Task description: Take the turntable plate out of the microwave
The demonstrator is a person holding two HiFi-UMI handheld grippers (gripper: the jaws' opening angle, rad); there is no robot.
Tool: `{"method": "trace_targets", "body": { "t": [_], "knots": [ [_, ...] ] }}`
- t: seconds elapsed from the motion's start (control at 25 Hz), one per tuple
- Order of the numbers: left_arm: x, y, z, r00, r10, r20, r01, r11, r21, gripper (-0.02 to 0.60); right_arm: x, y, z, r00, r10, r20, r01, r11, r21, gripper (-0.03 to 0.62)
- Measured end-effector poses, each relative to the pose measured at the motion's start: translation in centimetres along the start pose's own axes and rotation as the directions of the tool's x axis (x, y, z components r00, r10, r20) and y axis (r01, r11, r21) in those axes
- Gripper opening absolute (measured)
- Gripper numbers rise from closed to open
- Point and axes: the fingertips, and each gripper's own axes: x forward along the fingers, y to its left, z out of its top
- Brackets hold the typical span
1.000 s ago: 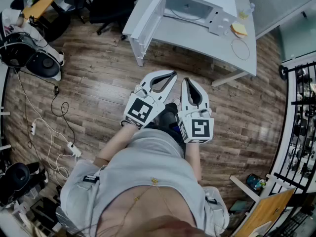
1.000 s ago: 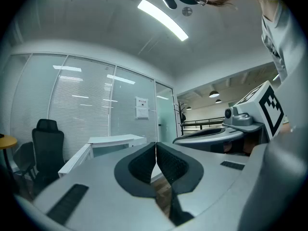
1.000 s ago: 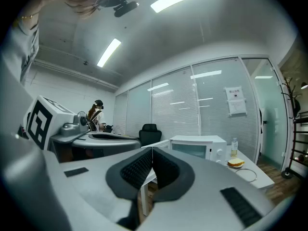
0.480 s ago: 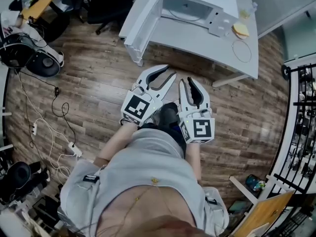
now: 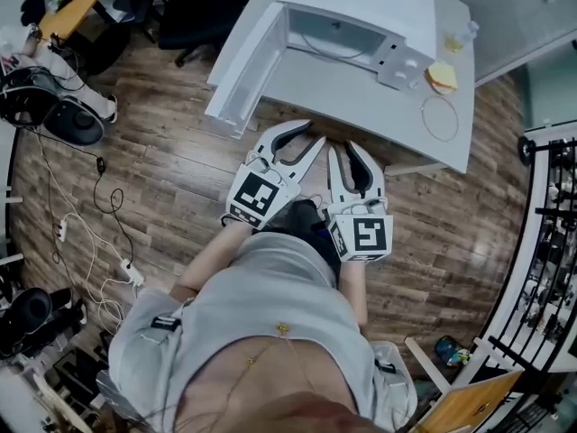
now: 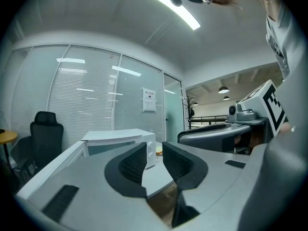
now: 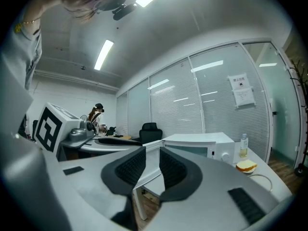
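Note:
A white microwave (image 5: 347, 21) stands on a white table (image 5: 361, 97), its door (image 5: 242, 78) swung wide open to the left. Inside the cavity only a faint curved rim of the glass turntable plate (image 5: 332, 49) shows. My left gripper (image 5: 293, 138) and right gripper (image 5: 347, 149) are side by side in front of my body, just short of the table's near edge. They point at the microwave (image 6: 125, 141) (image 7: 202, 146) from a distance. The jaws of both grippers (image 6: 155, 160) (image 7: 153, 165) have just been opening. They stand a little apart with nothing between them.
On the table to the right of the microwave are a small bottle (image 5: 462, 34), a yellow sponge-like piece (image 5: 440, 78) and a thin wire ring (image 5: 439, 117). A black office chair (image 5: 203, 7) stands at the back left, cables (image 5: 99, 233) lie on the floor, and a metal rack (image 5: 550, 242) stands at right.
Both grippers have gone from shut to slightly open. I have moved closer to the table, so the microwave and its open door sit nearer and larger in the head view.

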Motion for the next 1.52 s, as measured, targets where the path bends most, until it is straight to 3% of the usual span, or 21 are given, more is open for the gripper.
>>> {"method": "trace_targets", "body": {
  "t": [0.36,0.84,1.24,1.52],
  "knots": [
    [6.3,1.3,0.9,0.999,0.027,-0.031,-0.029,0.998,-0.054,0.103,3.3,-5.5,1.4,0.997,0.077,-0.006,-0.077,0.997,-0.005,0.098],
    [10.0,2.6,0.4,0.993,0.097,-0.073,-0.1,0.994,-0.045,0.103,5.7,-9.4,1.6,0.991,0.135,0.013,-0.135,0.991,0.006,0.097],
    [13.9,6.1,1.1,0.997,0.07,-0.038,-0.072,0.995,-0.064,0.103,9.4,-12.1,1.2,0.998,0.058,-0.001,-0.058,0.998,0.008,0.097],
    [18.1,9.7,1.7,0.999,-0.001,-0.033,-0.001,0.998,-0.064,0.103,13.9,-14.6,1.8,1.0,-0.004,-0.008,0.004,1.0,-0.007,0.097]
  ]
}}
